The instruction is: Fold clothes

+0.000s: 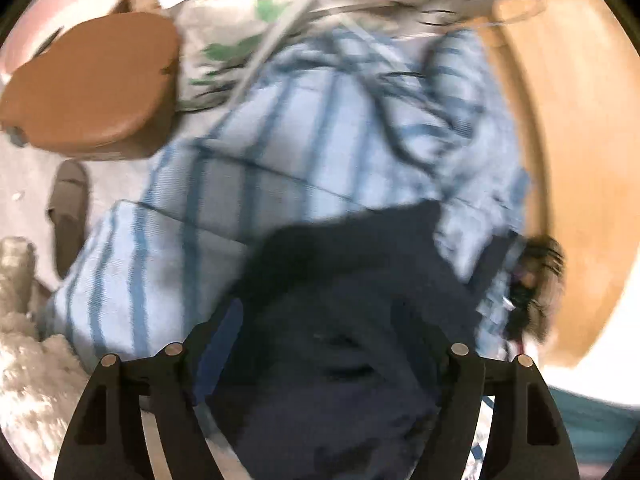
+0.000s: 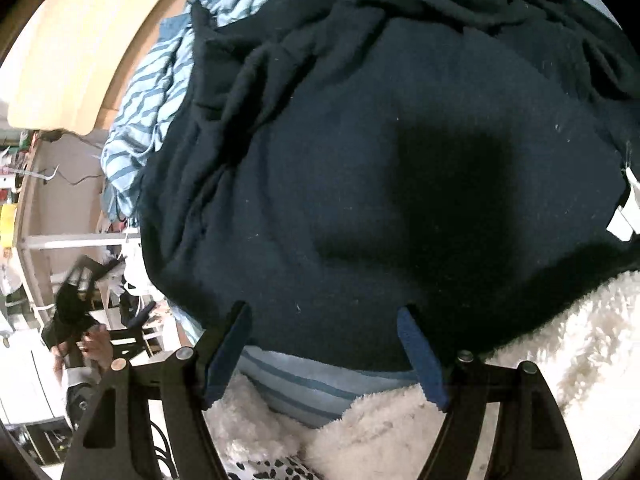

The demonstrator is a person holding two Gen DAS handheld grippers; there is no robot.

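A dark navy garment (image 2: 380,160) lies spread over a light blue striped sheet (image 2: 148,92), with some folds bunched at its far left. My right gripper (image 2: 323,310) hovers over its near hem, open, blue pads (image 2: 228,348) wide apart and touching nothing. In the left wrist view the navy garment (image 1: 340,280) lies below my left gripper (image 1: 332,320), whose jaws stand wide apart and open. That view is blurred. The striped sheet (image 1: 280,140) stretches beyond it. At the left of the right wrist view a hand holds the other gripper (image 2: 80,312).
A brown padded stool (image 1: 92,84) and a slipper (image 1: 68,212) sit on the floor at left. A wooden bed frame (image 1: 580,160) curves along the right. White fluffy blanket (image 2: 560,340) lies at the near edge. A white tag (image 2: 624,216) hangs off the garment.
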